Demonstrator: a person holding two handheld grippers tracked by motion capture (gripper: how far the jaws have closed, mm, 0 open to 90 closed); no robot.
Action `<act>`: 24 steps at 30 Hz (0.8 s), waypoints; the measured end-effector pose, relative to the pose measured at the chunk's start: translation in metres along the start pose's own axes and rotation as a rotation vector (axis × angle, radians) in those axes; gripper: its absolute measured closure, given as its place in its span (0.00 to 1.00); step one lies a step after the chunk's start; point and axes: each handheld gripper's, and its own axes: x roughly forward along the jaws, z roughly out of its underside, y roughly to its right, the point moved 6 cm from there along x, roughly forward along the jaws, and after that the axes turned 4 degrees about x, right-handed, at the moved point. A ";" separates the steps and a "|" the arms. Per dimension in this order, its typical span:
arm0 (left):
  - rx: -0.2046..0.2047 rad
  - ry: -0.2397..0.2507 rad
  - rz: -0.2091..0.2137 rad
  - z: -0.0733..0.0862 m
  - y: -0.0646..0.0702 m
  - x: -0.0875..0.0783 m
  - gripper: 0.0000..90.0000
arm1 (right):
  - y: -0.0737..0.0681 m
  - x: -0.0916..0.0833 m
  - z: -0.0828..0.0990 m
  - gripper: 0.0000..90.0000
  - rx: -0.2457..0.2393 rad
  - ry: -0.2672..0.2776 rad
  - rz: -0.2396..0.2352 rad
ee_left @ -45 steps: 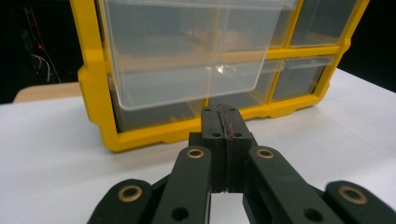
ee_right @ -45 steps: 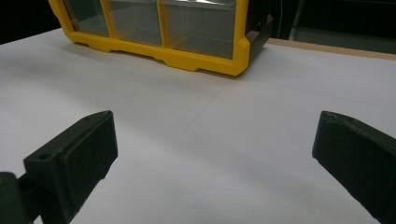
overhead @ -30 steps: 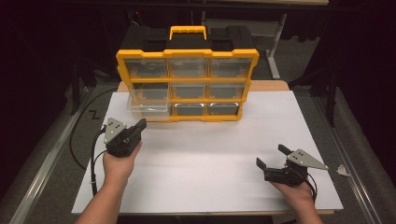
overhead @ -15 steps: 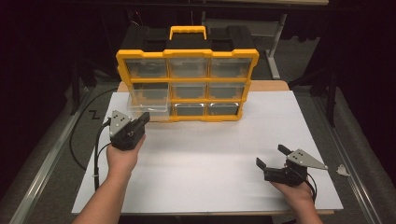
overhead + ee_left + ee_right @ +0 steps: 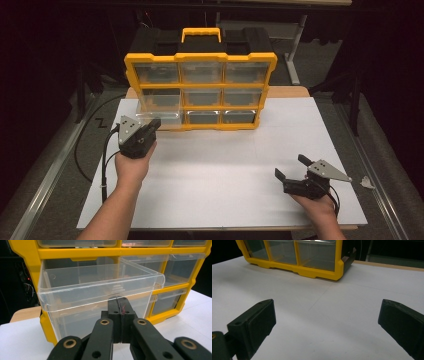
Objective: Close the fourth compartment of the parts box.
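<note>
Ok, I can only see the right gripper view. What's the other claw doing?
Observer: The left claw is shut, with its tips right at the front lip of a clear drawer. I cannot tell whether it pinches the lip.
Operator: Is that drawer open?
Observer: Yes, it sticks out of the yellow organizer, from the middle row, left column in the high view.
Operator: Are other drawers out too?
Observer: No, the other eight look pushed in.
</note>
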 end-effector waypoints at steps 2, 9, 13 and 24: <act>0.002 0.002 -0.003 -0.001 0.000 0.000 1.00 | 0.000 0.000 0.000 0.03 -0.001 0.001 0.004; 0.007 0.006 -0.015 -0.003 -0.003 0.001 1.00 | 0.000 -0.001 -0.001 0.03 0.001 0.005 0.003; 0.007 0.010 -0.019 -0.004 -0.003 0.002 1.00 | 0.000 0.000 0.000 0.03 0.001 0.002 0.003; 0.003 0.002 -0.032 -0.004 -0.006 0.007 1.00 | 0.001 -0.001 -0.001 0.03 0.004 0.008 0.001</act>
